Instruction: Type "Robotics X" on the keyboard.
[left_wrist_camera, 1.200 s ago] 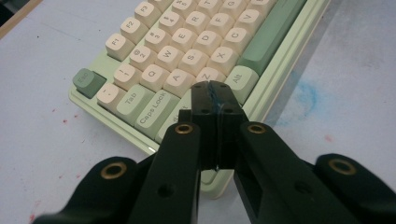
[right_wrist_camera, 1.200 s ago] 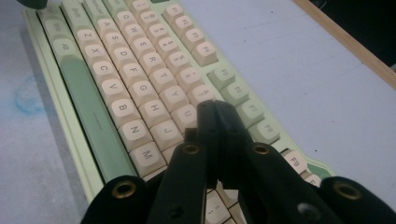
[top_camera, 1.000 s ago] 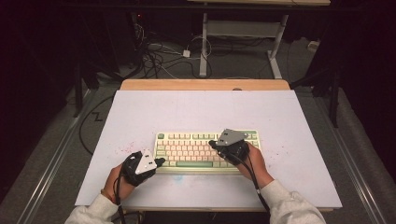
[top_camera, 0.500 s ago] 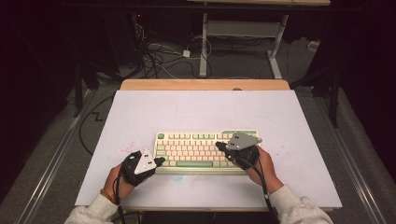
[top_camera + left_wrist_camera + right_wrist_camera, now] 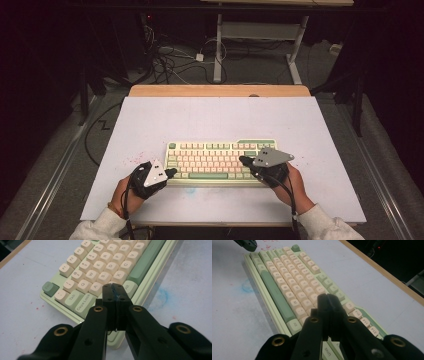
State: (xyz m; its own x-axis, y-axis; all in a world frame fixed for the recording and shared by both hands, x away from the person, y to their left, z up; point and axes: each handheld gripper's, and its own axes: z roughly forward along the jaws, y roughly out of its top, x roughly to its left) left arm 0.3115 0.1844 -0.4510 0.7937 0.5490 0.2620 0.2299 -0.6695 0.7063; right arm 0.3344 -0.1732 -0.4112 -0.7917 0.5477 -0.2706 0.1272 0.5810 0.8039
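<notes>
Both hands come in low from the near edge. The left gripper [image 5: 171,172], jaws clenched on nothing, points its tips at the keyboard [image 5: 215,160]'s lower left corner, over the keys beside Caps Lock [image 5: 83,305]. The right gripper [image 5: 243,160], likewise clenched and empty, lies tilted across the keyboard's right end, tips over the keys. The keyboard rests between the 2 tools on a white board [image 5: 215,117] with faint pink and blue stains, atop a wooden table [image 5: 220,90]. Beyond, cables [image 5: 172,57] trail over a dark floor.
</notes>
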